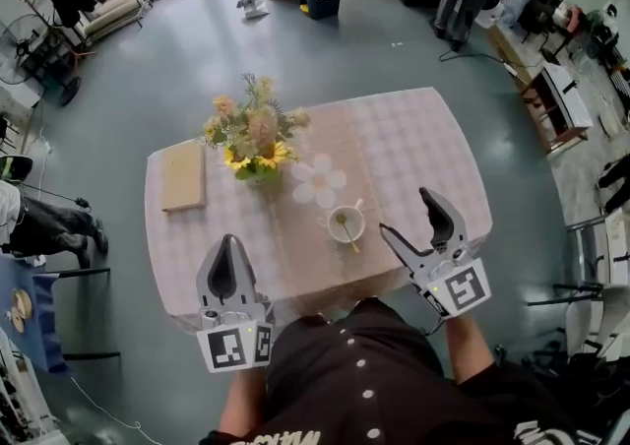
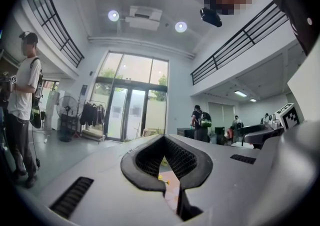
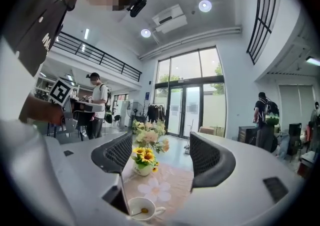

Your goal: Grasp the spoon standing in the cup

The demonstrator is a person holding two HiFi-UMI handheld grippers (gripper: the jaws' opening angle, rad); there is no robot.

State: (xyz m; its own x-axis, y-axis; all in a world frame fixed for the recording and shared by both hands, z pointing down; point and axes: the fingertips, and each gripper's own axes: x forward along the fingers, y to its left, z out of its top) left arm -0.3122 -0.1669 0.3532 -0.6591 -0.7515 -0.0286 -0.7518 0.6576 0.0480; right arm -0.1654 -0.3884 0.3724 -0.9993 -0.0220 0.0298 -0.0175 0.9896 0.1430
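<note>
Cup [image 1: 346,223] on the table [image 1: 423,138], with the spoon [image 1: 351,236] standing in it, handle leaning over the near rim. Right gripper [image 1: 405,211] just right of the cup — jaws wide apart, empty; left gripper [image 1: 228,241] well left of the cup — jaws together, holding nothing.

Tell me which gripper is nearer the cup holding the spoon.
Right. The right gripper is open and close beside the cup, on its right. The left gripper is shut and clearly farther away, on the cup's left and nearer the person.
</note>
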